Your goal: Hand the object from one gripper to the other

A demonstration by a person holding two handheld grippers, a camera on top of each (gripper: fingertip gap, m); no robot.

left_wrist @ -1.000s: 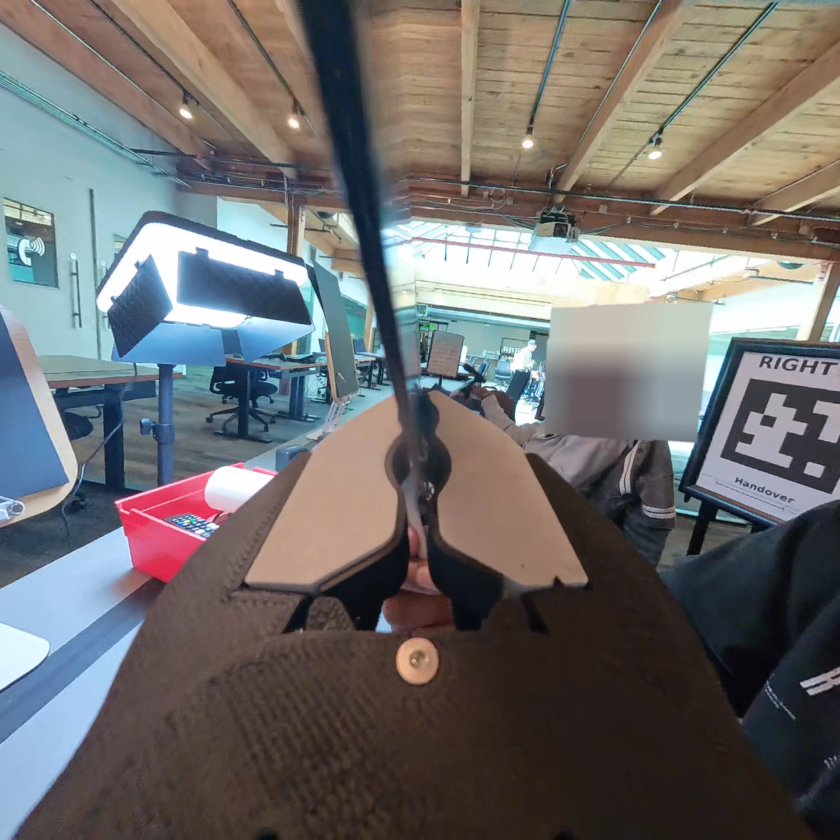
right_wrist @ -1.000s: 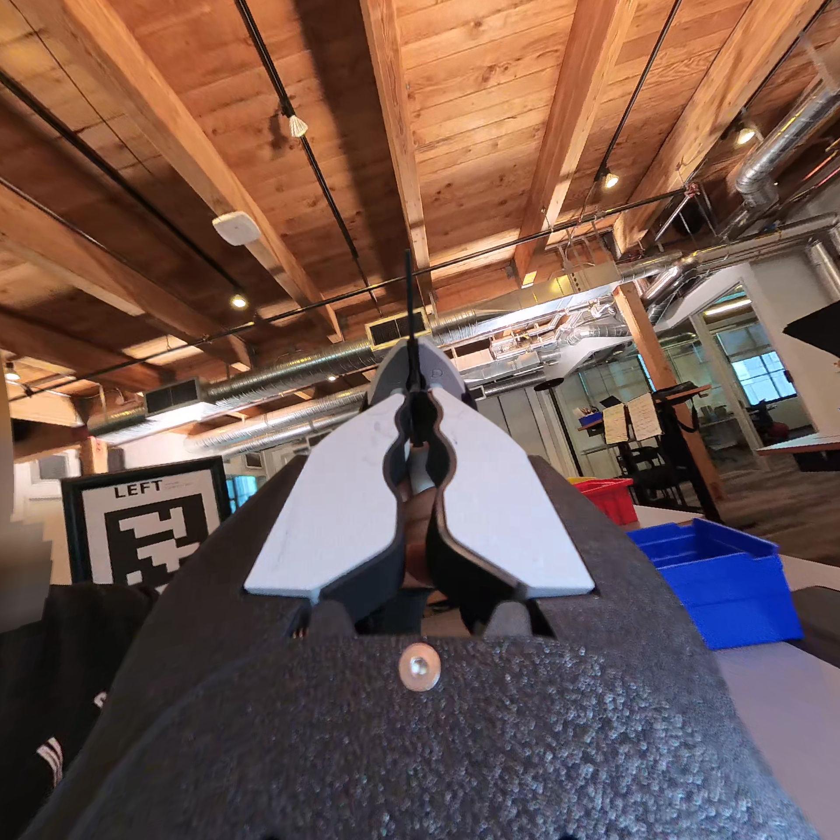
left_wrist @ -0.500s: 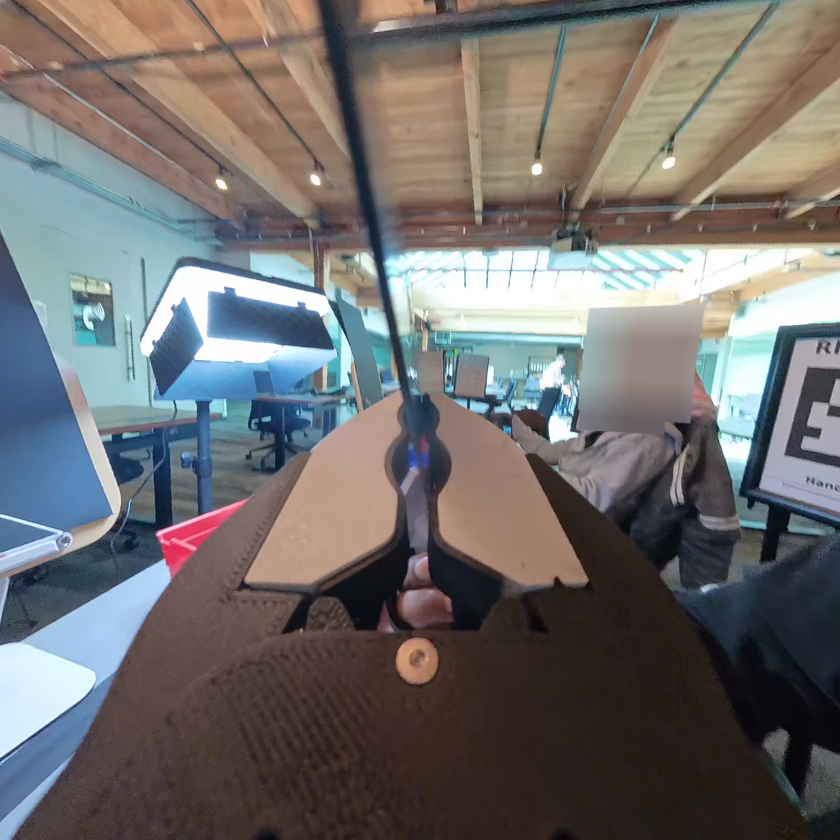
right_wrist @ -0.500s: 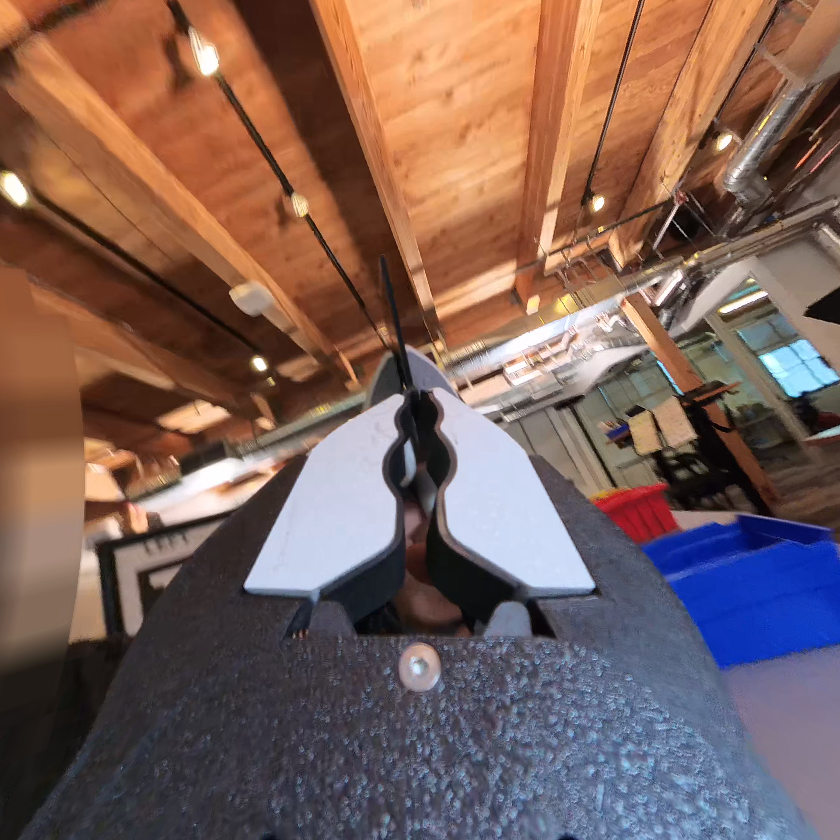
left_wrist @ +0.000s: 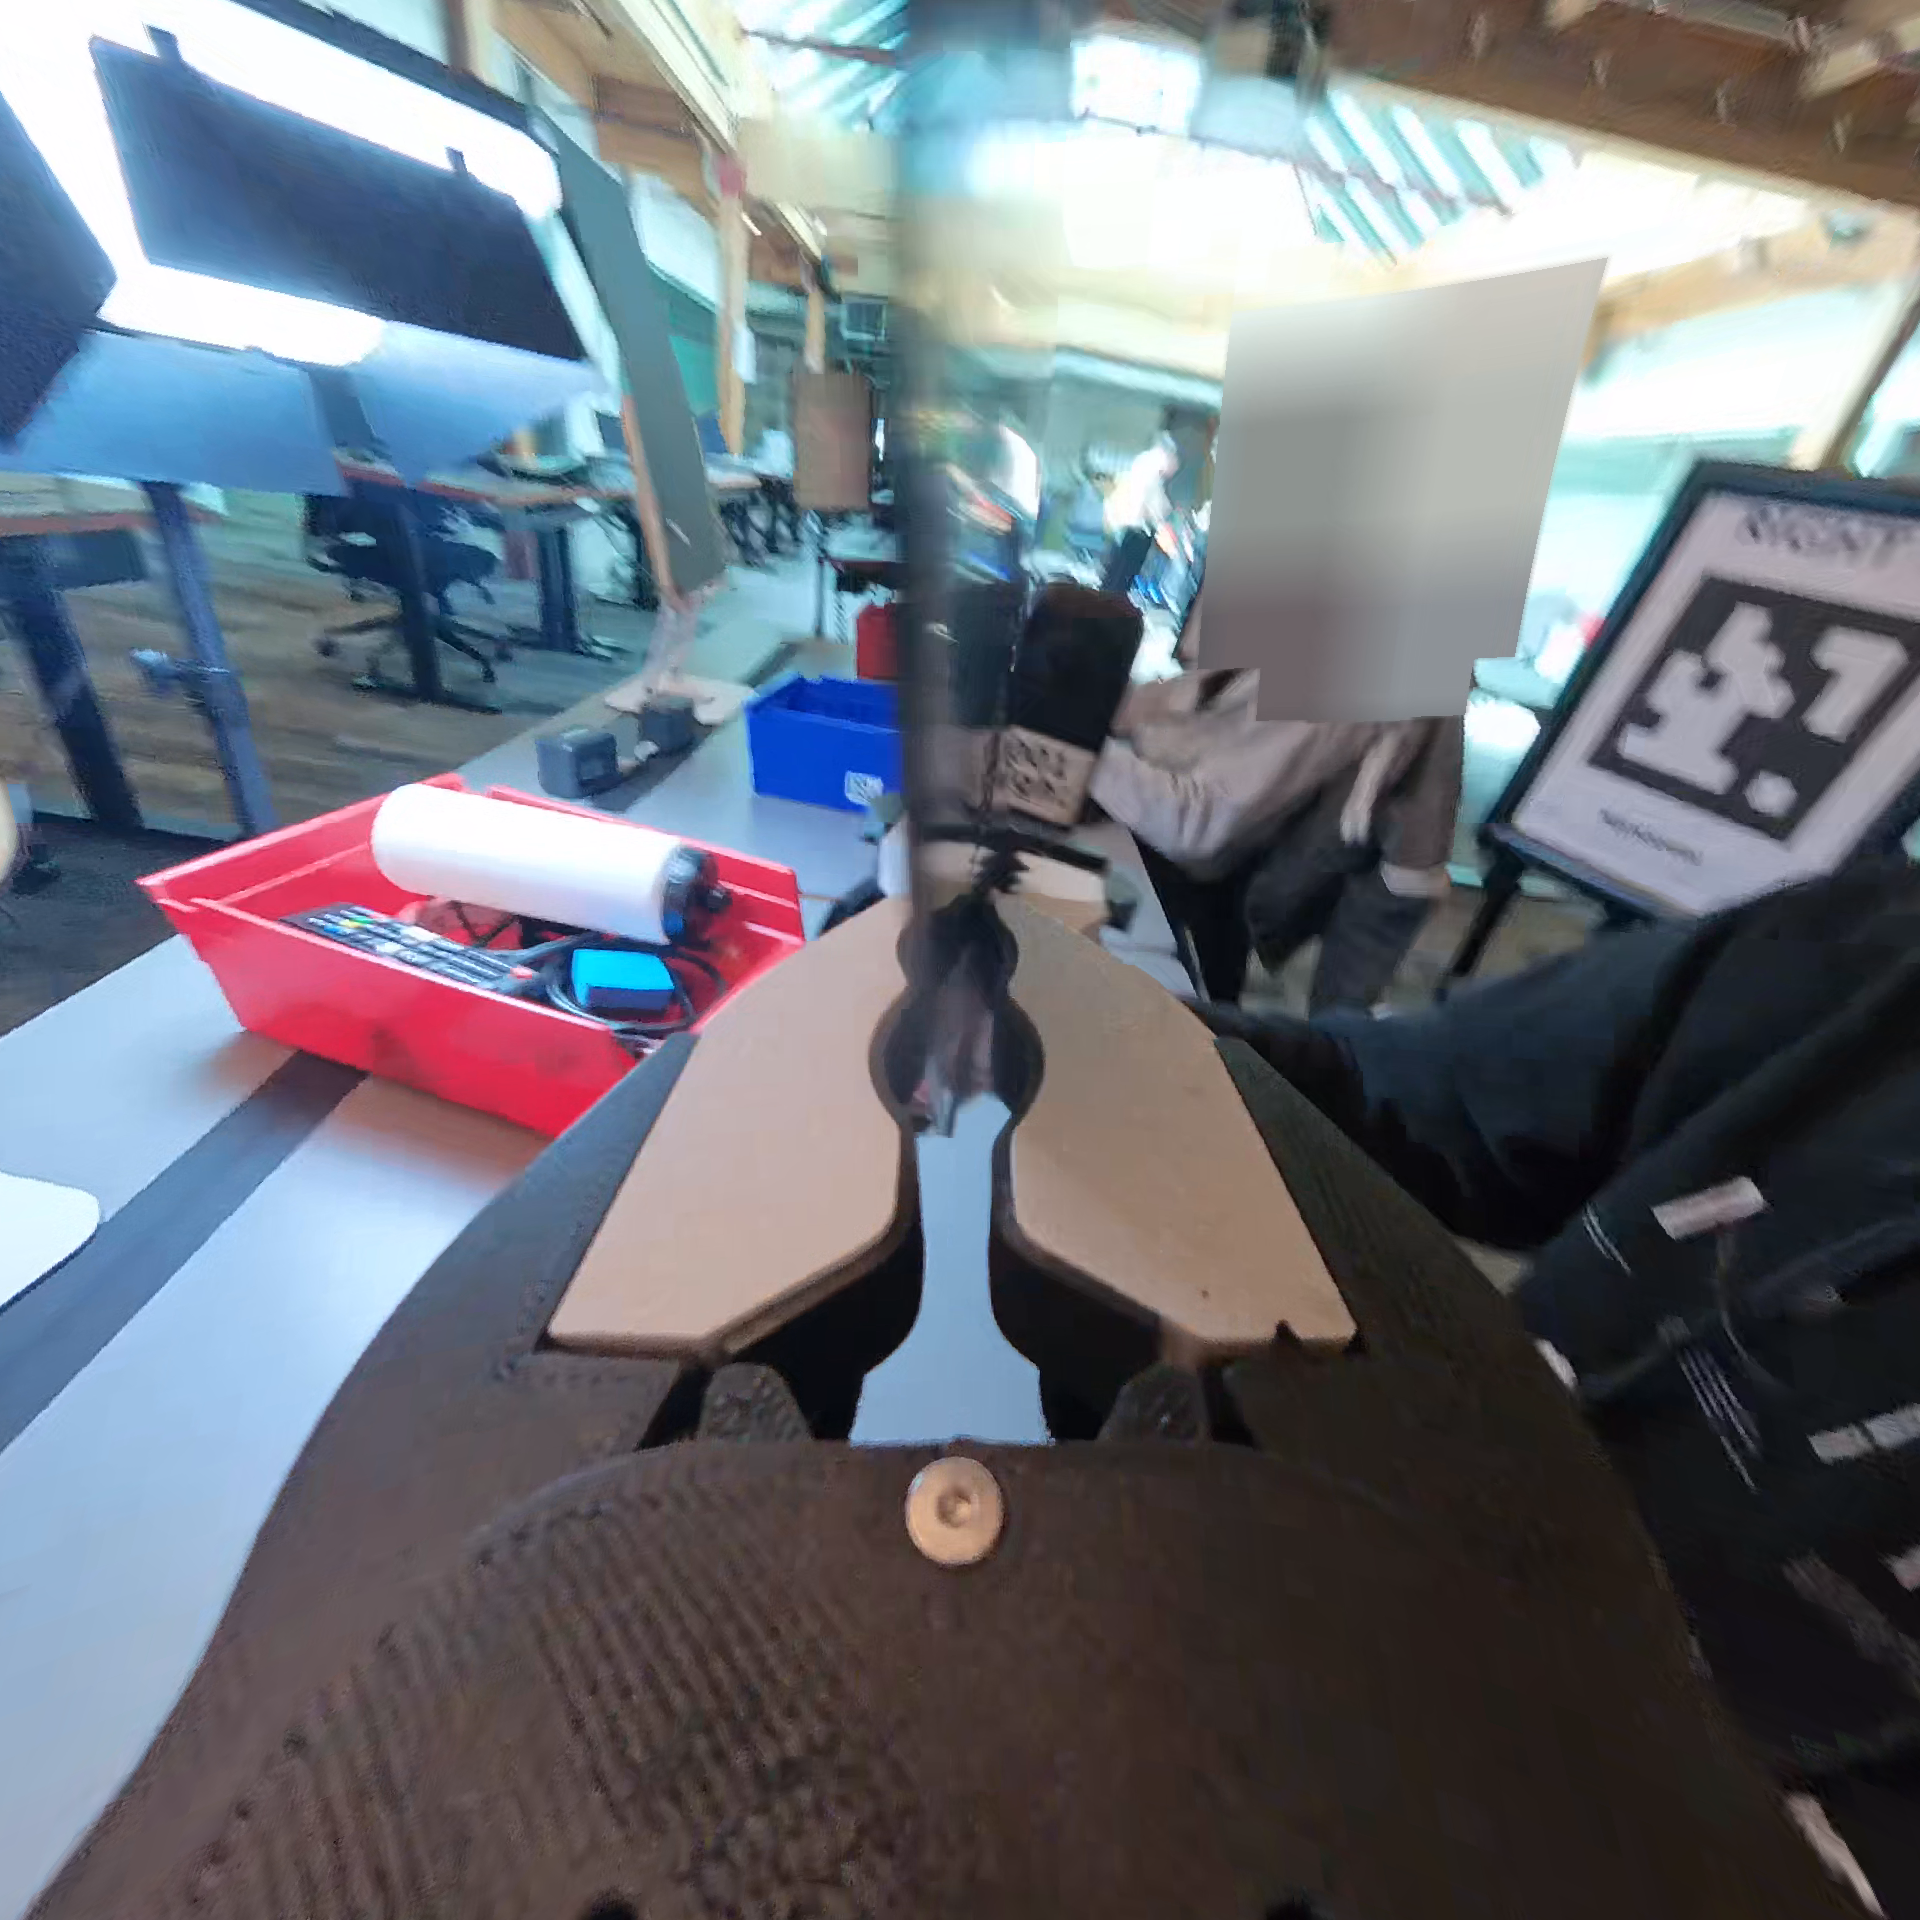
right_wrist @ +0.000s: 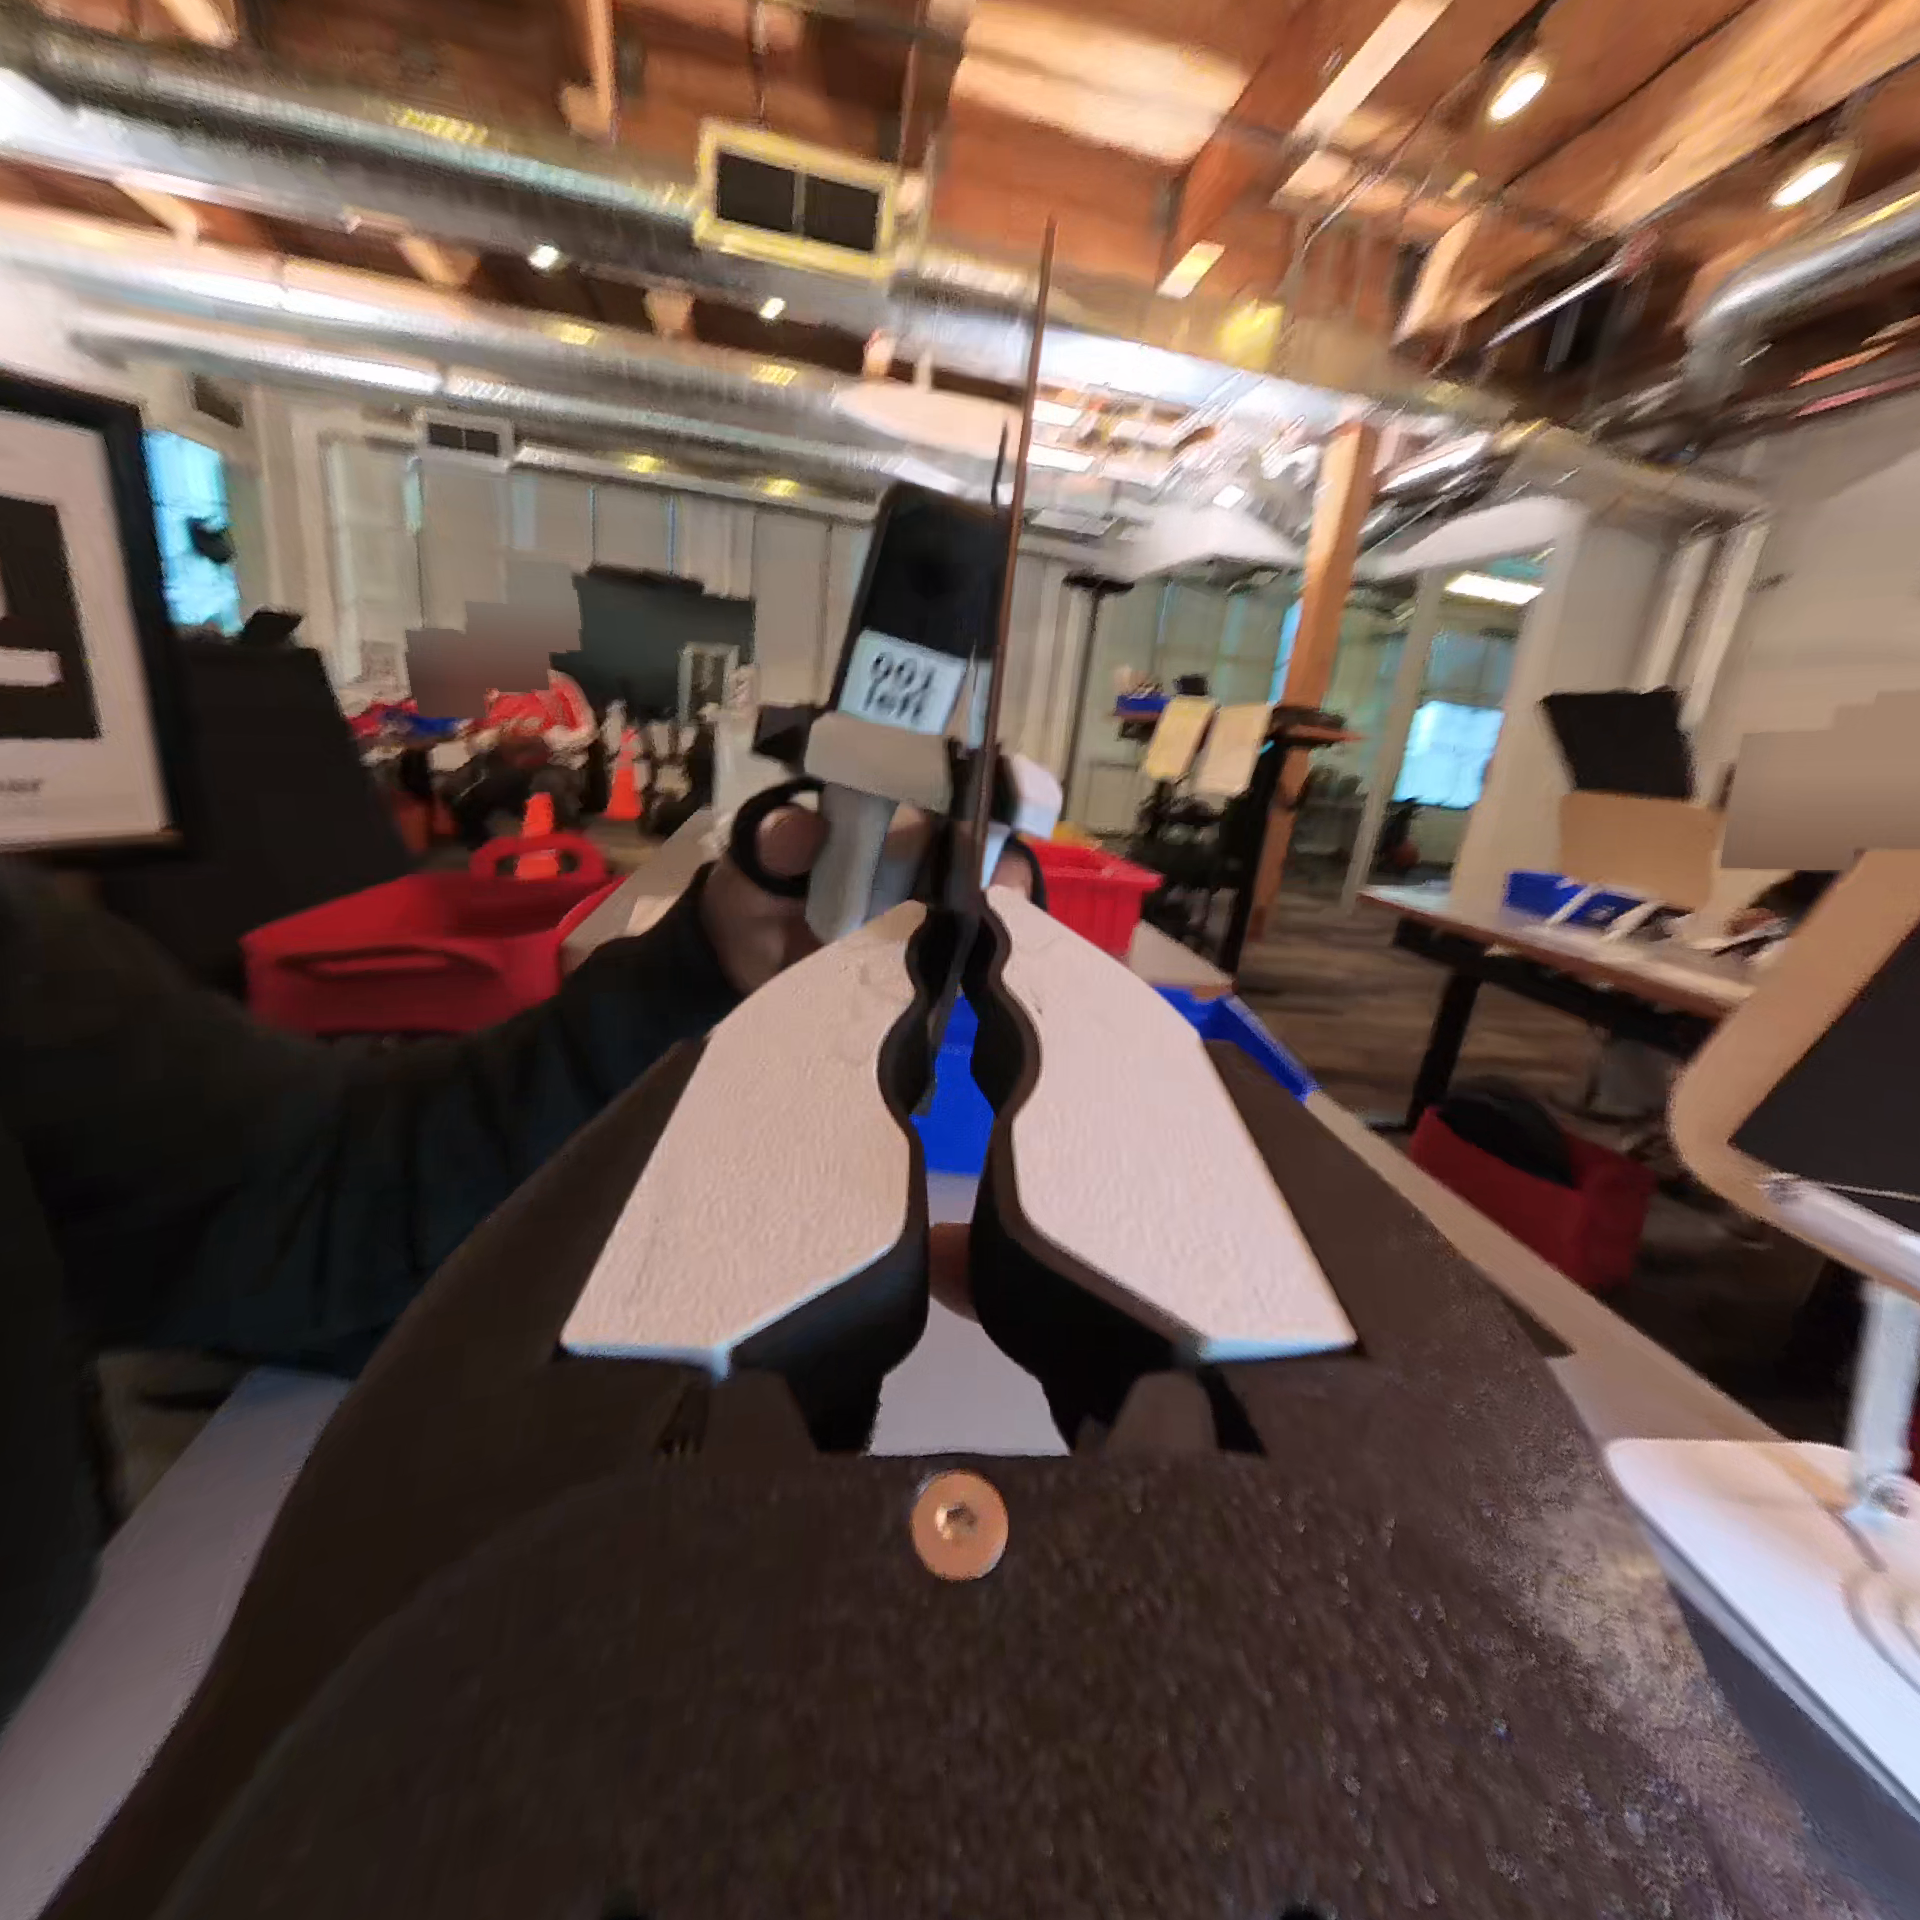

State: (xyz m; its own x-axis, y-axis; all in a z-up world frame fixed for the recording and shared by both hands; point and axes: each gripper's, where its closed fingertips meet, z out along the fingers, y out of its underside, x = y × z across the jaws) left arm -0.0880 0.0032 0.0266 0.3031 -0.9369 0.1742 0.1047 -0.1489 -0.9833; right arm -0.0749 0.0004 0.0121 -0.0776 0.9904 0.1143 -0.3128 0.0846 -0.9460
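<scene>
A thin dark strip (left_wrist: 920,520) is pinched upright by the left gripper (left_wrist: 958,935). A red bin (left_wrist: 416,1013) is seen on the grey table (left_wrist: 156,1403) to the left.

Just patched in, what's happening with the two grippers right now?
A person is holding a gripper in each hand, and both are closed on the same thin black strip, which sticks up past the jaws. The left gripper and the right gripper face each other over a grey table, so the handover is mid-way: neither has let go. A red bin with a white roll sits off to the left gripper's side. Both views are motion-blurred.
</scene>
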